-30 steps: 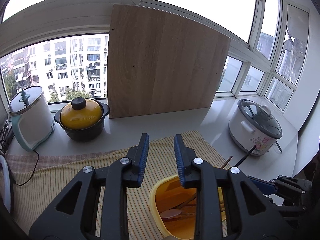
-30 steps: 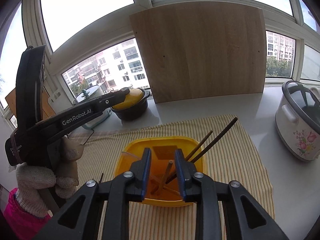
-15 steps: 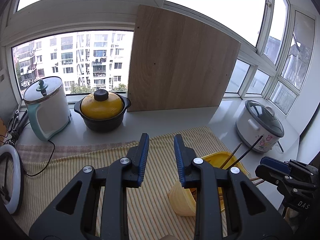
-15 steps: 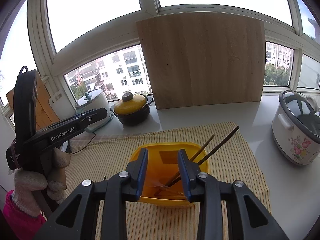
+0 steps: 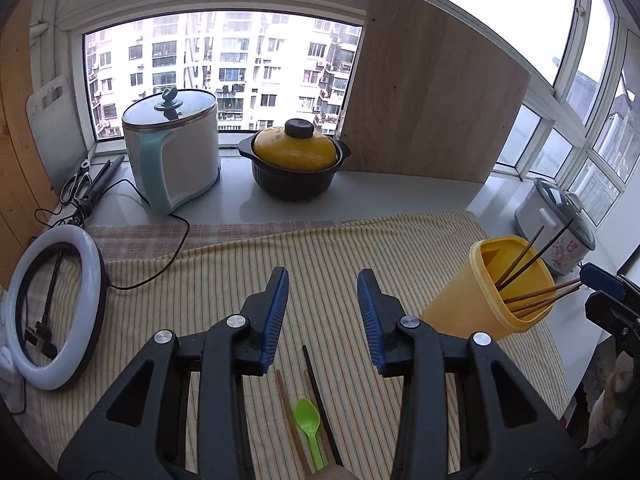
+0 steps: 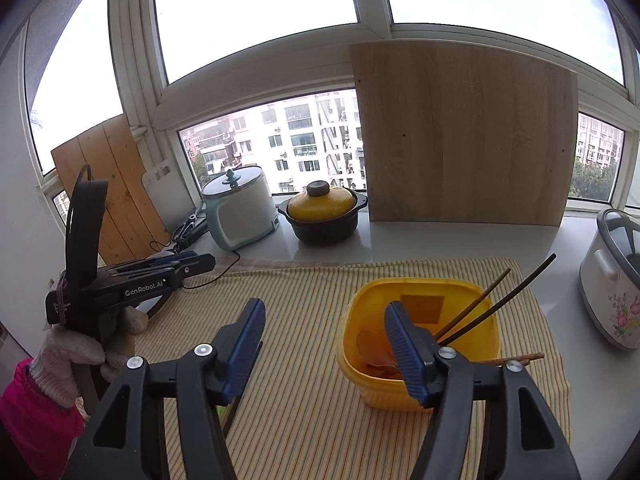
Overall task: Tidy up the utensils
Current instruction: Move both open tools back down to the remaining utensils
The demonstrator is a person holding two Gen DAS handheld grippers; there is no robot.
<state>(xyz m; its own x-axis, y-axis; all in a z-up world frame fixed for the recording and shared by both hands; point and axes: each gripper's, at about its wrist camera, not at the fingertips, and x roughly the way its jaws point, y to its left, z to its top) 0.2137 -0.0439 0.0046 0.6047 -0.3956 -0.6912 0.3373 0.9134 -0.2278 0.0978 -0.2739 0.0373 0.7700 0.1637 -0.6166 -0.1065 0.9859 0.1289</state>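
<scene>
A yellow plastic tub (image 5: pixel 488 292) (image 6: pixel 424 344) stands on the striped cloth and holds several chopsticks (image 5: pixel 532 256) (image 6: pixel 496 304) and wooden spoons. A green plastic spoon (image 5: pixel 309 428), a brown chopstick (image 5: pixel 290 412) and a black chopstick (image 5: pixel 318 392) lie on the cloth just below my left gripper (image 5: pixel 323 312), which is open and empty. My right gripper (image 6: pixel 324 340) is open and empty, held above the cloth at the tub's left side. The left gripper also shows in the right wrist view (image 6: pixel 168 276).
A white-and-teal cooker (image 5: pixel 172 148), a black pot with a yellow lid (image 5: pixel 296 160) and a wooden board (image 5: pixel 432 96) stand at the back. A flowered rice cooker (image 6: pixel 612 280) is at the right. A ring light (image 5: pixel 52 312) lies at the left.
Both grippers have opened wider. The left gripper has swung left and pulled back, so the tub sits at its right and the loose spoon and chopsticks show below it. The right gripper has drawn back.
</scene>
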